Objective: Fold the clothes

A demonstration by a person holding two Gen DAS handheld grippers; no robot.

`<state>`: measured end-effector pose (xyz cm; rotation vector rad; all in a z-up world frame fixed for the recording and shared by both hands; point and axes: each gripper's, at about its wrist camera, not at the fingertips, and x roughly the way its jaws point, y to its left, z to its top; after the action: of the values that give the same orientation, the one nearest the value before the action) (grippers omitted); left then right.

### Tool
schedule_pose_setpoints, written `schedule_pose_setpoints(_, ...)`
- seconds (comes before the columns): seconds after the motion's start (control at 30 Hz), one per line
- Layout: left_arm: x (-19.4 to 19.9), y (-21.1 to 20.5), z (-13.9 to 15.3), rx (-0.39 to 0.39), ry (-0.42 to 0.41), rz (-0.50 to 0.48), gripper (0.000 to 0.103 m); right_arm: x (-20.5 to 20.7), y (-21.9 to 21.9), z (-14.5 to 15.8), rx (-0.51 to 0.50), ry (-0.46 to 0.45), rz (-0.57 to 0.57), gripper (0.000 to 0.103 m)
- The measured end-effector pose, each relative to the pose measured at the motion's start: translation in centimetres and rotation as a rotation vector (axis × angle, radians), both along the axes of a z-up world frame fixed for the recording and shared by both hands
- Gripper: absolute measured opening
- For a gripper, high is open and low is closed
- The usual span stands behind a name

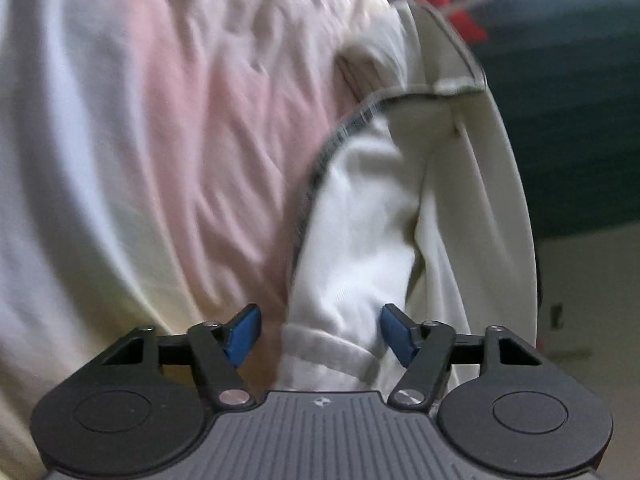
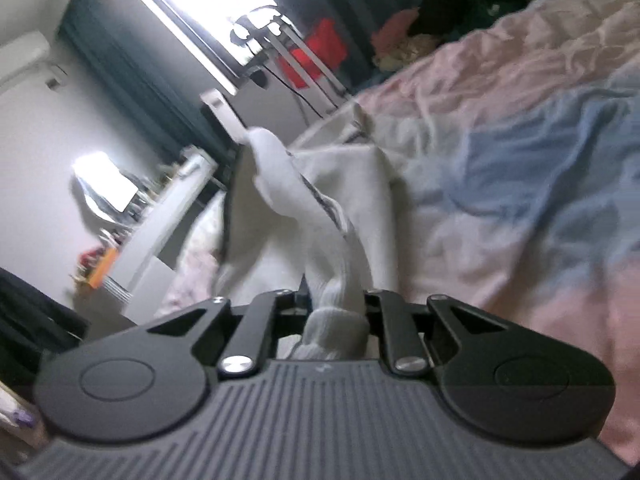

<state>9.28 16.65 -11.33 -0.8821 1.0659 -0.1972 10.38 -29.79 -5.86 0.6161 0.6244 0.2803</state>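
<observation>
A white garment [image 1: 360, 220] with a dark-trimmed edge lies crumpled on the pink bedsheet [image 1: 180, 140]. My left gripper [image 1: 320, 334] is open, its blue pads [image 1: 242, 334] wide apart. A ribbed cuff of the garment lies loosely between them, unclamped. In the right wrist view the same white garment [image 2: 288, 184] rises from the bed in a stretched ridge. My right gripper [image 2: 336, 300] is shut on its ribbed cuff, which bunches out behind the jaws and hides the pads. Both views are motion-blurred.
The pink and blue bedcover [image 2: 520, 160] spreads to the right. A pile of dark and pink clothes [image 2: 420, 36] sits at the bed's far end. Beyond the bed edge are a red object [image 2: 316, 52], a bright window [image 2: 208, 8], dark curtains [image 2: 132, 72] and a white shelf [image 2: 168, 216].
</observation>
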Motion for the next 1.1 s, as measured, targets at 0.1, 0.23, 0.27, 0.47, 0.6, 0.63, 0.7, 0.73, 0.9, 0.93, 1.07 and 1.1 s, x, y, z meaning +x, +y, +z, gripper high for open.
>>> schedule_pose_setpoints(0.1,-0.1,-0.9,-0.1,0.039,0.0,-0.024,0.036,-0.2,0.6,-1.2,-0.034,0.06,-0.023,0.016)
schedule_pose_setpoints(0.23,-0.8,1.0,1.5,0.033,-0.034,0.021,0.02,-1.3,1.8,-1.3,-0.024,0.08,-0.021,0.016)
schedule_pose_setpoints(0.27,-0.9,1.8,2.3,0.019,-0.049,0.035,0.018,-1.7,2.2,-1.3,0.014,0.087,-0.023,0.016)
schedule_pose_setpoints(0.47,0.5,9.1,9.9,0.127,-0.167,0.167,0.013,-7.5,8.6,0.2,0.219,0.06,0.007,0.016)
schedule_pose_setpoints(0.6,3.3,15.5,16.0,0.276,-0.247,0.281,0.013,-7.4,16.8,1.8,0.306,0.03,0.109,0.016)
schedule_pose_setpoints(0.63,4.1,17.1,17.6,0.328,-0.268,0.308,0.013,-7.0,19.0,2.2,0.326,0.022,0.142,0.016)
schedule_pose_setpoints(0.7,6.5,19.5,20.5,0.457,-0.316,0.353,0.012,-5.5,23.6,2.6,0.339,0.018,0.21,0.017)
schedule_pose_setpoints(0.73,7.6,20.5,21.6,0.538,-0.338,0.37,0.013,-4.5,25.9,2.6,0.333,0.022,0.245,0.017)
schedule_pose_setpoints(0.9,12.8,24.3,20.8,0.827,-0.318,0.391,0.013,0.6,37.2,1.8,0.273,0.063,0.408,0.018)
schedule_pose_setpoints(0.93,13.6,24.9,19.8,0.838,-0.283,0.383,0.013,1.4,38.5,1.3,0.24,0.079,0.425,0.019)
schedule_pose_setpoints(1.07,15.1,26.8,16.0,0.832,-0.201,0.372,0.016,3.9,42.0,0.0,0.124,0.131,0.495,0.019)
schedule_pose_setpoints(1.1,15.1,26.7,15.3,0.834,-0.197,0.365,0.018,3.9,42.6,0.3,0.101,0.118,0.506,0.019)
